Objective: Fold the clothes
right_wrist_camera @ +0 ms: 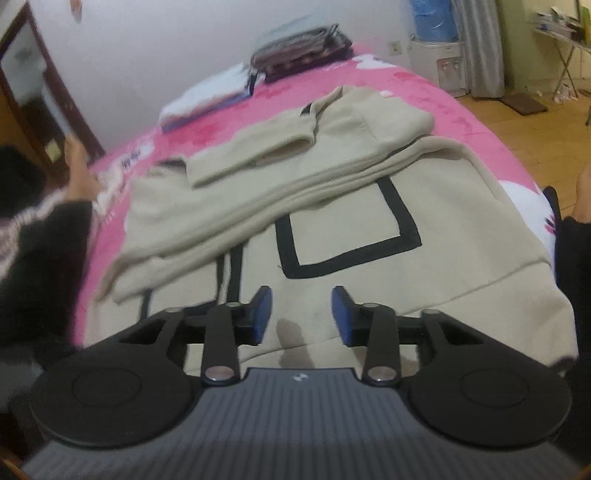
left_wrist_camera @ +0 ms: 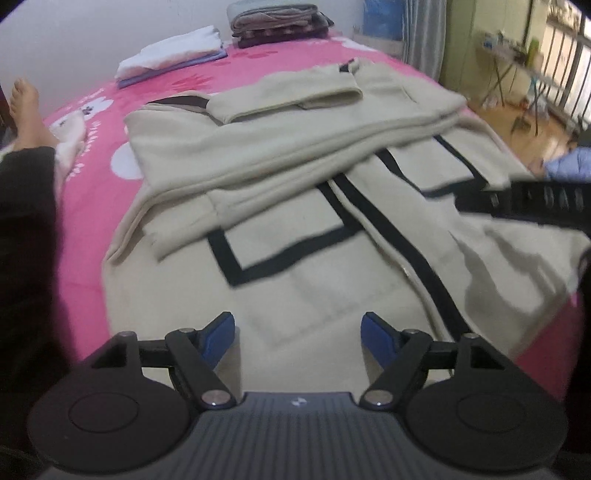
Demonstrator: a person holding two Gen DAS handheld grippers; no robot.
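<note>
The left gripper (left_wrist_camera: 299,328) hangs over the near hem of a beige jacket (left_wrist_camera: 295,177), tilted steeply down toward it, its blue-padded fingers (left_wrist_camera: 221,330) spread wide with nothing between them. The right gripper (right_wrist_camera: 302,314) is angled down more gently over the same hem, its fingers (right_wrist_camera: 263,314) apart by a smaller gap, also gripping nothing; only cloth lies below them.

The jacket lies spread on a bed with a pink blanket (left_wrist_camera: 92,192), black-trimmed pockets facing up, its upper half and sleeves folded across the middle. In the left wrist view a black piece of the other gripper reaches in from the right edge above the cloth.

Near the wall at the far end of the bed sit a white folded stack (left_wrist_camera: 173,51) and a dark folded stack (left_wrist_camera: 280,24). A person's dark-sleeved leg and bare foot (left_wrist_camera: 24,103) rest along the left side of the bed.
</note>
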